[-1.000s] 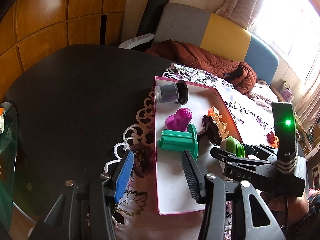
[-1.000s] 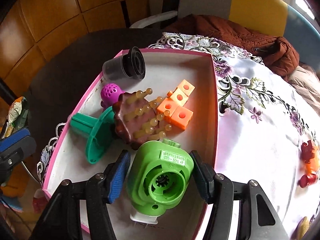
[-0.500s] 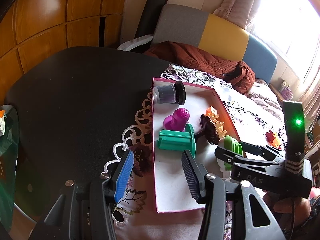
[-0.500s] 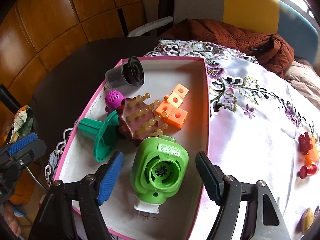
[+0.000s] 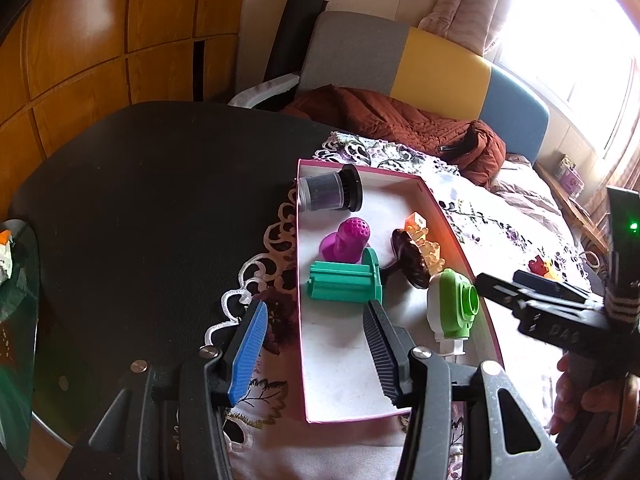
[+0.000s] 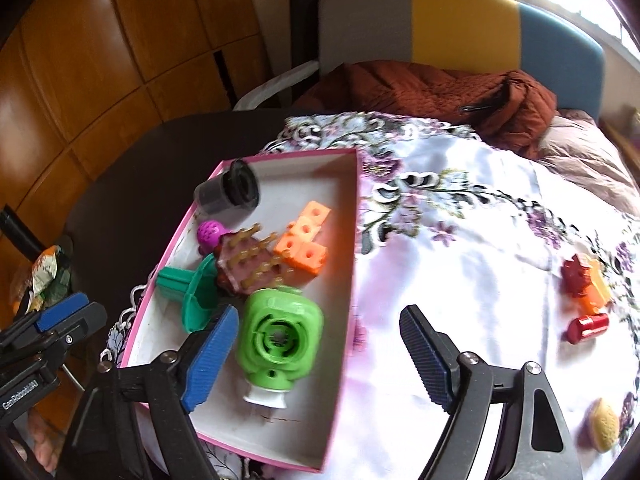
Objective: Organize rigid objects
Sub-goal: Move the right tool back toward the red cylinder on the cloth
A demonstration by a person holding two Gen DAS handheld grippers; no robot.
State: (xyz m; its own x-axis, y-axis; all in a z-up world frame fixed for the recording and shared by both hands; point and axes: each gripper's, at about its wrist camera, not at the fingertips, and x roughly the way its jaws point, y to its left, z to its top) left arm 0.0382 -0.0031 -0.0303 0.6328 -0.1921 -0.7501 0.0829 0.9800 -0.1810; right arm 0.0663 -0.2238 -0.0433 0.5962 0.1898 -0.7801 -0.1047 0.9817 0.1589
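Observation:
A pink-edged white box [image 6: 344, 312] [image 5: 304, 360] holds a green plug-in device [image 6: 278, 336] [image 5: 452, 304], a teal spool [image 6: 192, 292] [image 5: 344, 280], a brown studded piece [image 6: 248, 268], orange cubes [image 6: 306, 242], a purple knob [image 5: 346, 238] and a dark cup [image 6: 228, 192] [image 5: 330, 192]. My right gripper [image 6: 316, 356] is open and empty, above the box's right wall, with the green device by its left finger. My left gripper [image 5: 316, 352] is open and empty over the box's near left wall. Red and orange pieces [image 6: 584, 284] and a red cylinder [image 6: 588, 328] lie on the cloth to the right.
A flowered white cloth [image 6: 460, 280] covers part of a dark round table [image 5: 140, 200]. A yellowish piece [image 6: 604, 424] lies at the near right. A sofa with a brown jacket [image 6: 440, 88] stands behind. A glass side table [image 5: 16, 300] is at the left.
My right gripper opened, let go of the green device in the box, and drew back and to the right. My left gripper stayed nearly still.

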